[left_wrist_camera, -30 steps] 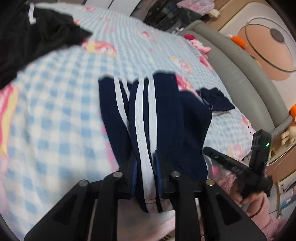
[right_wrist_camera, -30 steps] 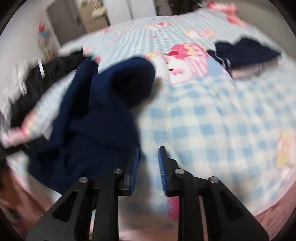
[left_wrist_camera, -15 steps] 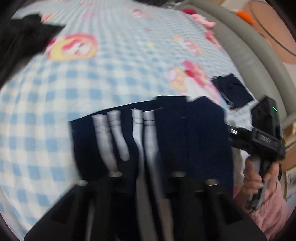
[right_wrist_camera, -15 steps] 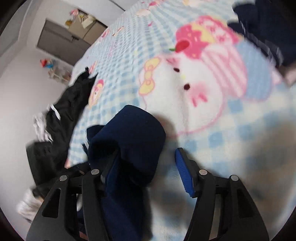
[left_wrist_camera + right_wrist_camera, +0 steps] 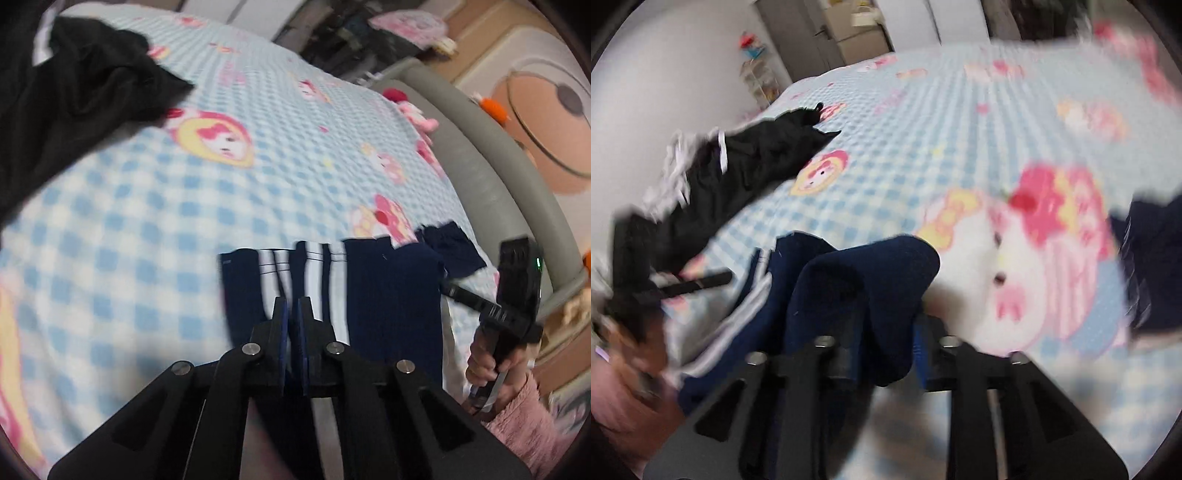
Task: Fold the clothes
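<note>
Navy trousers (image 5: 391, 295) with white side stripes lie bunched on the blue checked blanket (image 5: 147, 221), close in front of me. My left gripper (image 5: 291, 314) is shut on their striped edge, with thin cloth pinched between the blue pads. In the right wrist view a thick fold of the same navy trousers (image 5: 871, 280) fills the gap of my right gripper (image 5: 882, 354). Its jaws are closing and both pads touch the cloth. The right gripper (image 5: 476, 301), held by a hand in a pink sleeve, also shows at the trousers' right edge.
A black garment (image 5: 74, 92) (image 5: 746, 162) lies crumpled at the bed's far left. A small folded navy piece (image 5: 450, 251) (image 5: 1156, 258) sits to the right. A grey padded bed rail (image 5: 480, 147) runs along the right side; cupboards (image 5: 849, 33) stand beyond the bed.
My left jaws closed tighter on the striped edge and moved across the bed with it. My right gripper, empty a second ago, opened around the navy fold and has narrowed onto it.
</note>
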Motion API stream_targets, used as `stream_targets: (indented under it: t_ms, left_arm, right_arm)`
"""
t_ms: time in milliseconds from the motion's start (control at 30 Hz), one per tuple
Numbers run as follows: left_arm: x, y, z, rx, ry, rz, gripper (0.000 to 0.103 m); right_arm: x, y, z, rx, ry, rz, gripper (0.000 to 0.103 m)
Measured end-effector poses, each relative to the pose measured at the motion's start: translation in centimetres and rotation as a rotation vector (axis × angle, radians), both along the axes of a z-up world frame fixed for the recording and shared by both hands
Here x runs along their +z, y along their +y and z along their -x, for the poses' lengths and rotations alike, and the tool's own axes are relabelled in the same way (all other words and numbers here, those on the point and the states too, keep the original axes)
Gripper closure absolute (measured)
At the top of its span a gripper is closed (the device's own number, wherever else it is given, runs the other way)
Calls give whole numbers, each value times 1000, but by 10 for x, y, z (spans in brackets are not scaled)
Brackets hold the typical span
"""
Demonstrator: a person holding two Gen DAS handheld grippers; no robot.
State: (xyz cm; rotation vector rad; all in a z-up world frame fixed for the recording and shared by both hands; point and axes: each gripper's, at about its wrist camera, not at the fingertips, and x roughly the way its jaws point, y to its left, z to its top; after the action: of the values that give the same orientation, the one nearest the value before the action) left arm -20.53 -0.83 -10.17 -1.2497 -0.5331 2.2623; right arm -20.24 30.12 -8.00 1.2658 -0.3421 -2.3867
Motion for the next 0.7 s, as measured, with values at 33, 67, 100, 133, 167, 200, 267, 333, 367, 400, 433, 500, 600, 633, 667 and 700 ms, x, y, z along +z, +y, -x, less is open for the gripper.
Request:
stream_targets:
  t_ms: [33, 67, 100, 133, 167, 200, 267, 333, 367, 400, 433, 500, 600, 633, 667, 700]
  left_arm:
    - [-1, 4, 3, -17, -7, -16, 86]
    - [-3, 9, 5, -34, -17, -26, 76]
    - [-6, 16, 9, -48, -29, -19, 71]
    - [-9, 22, 13, -61, -43, -6, 67]
    - [-13, 29, 15, -74, -60, 24, 67]
    - [-18, 36, 18, -87, -78, 54, 67]
    - [-22, 48, 19, -99, -88, 125, 76]
    - [-14, 47, 14, -60, -55, 156, 99]
    - [-8, 43, 9, -29, -31, 159, 100]
    - [-2, 39, 5, 2, -7, 162, 100]
    - [4, 34, 1, 37, 16, 165, 100]
    - [11, 15, -10, 120, 27, 168, 100]
    - [15, -14, -27, 227, 13, 163, 100]
    - [10, -20, -29, 212, -9, 137, 100]
    - [3, -23, -29, 166, -38, 96, 99]
    - [-7, -21, -27, 120, -77, 64, 97]
  right_arm:
    - [-1, 10, -1, -43, -9, 62, 60]
    - [-1, 17, -3, -77, -13, 108, 59]
    - [-1, 20, -3, -97, -18, 139, 59]
    - [-1, 21, -2, -111, -25, 166, 56]
    - [-1, 21, -2, -115, -35, 186, 49]
    - [-2, 20, -1, -112, -51, 202, 45]
    - [-7, 14, 6, -107, -94, 229, 37]
    - [-18, 10, 12, -119, -149, 233, 33]
    - [-23, 8, 15, -130, -172, 221, 33]
    - [-25, 6, 15, -142, -182, 203, 33]
    - [-23, 5, 13, -147, -177, 194, 33]
    - [-14, 4, 7, -153, -138, 183, 33]
    - [8, 6, -4, -222, -42, 89, 33]
    - [18, 6, -7, -250, -1, 52, 32]
    - [26, 6, -9, -260, 29, 35, 29]
    - [31, 4, -8, -244, 40, 42, 27]
